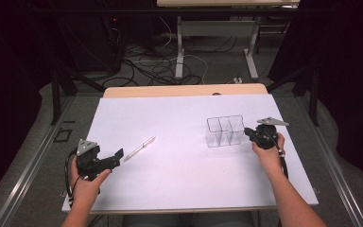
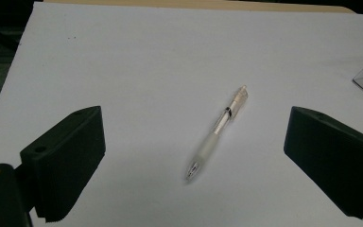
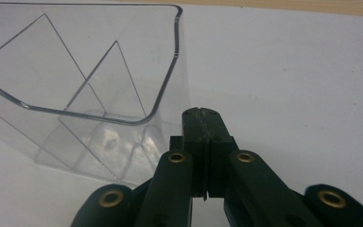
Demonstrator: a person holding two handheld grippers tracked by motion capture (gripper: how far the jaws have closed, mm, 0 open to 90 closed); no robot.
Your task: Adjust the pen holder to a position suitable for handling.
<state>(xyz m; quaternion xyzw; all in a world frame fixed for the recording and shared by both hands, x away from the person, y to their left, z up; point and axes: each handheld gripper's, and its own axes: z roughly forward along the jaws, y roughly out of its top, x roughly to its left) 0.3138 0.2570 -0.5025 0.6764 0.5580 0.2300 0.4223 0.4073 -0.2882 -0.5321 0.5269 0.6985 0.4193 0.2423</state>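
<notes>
Looking along my left tongs point(image 2: 194, 142), I saw their jaws spread wide with the pen point(image 2: 217, 132) lying between them on the white sheet point(image 2: 146, 52), untouched, its tip toward seven o'clock and its cap end toward one o'clock. It seemed light, stiff and slick, so I judged the rubbery grip sleeve near the tip the best place to pinch. My right tongs point(image 3: 202, 118) were pressed together on nothing, just beside the clear divided organizer point(image 3: 75, 85), at its three o'clock corner in the high view. That thin plastic box looked light and easy to tip.
</notes>
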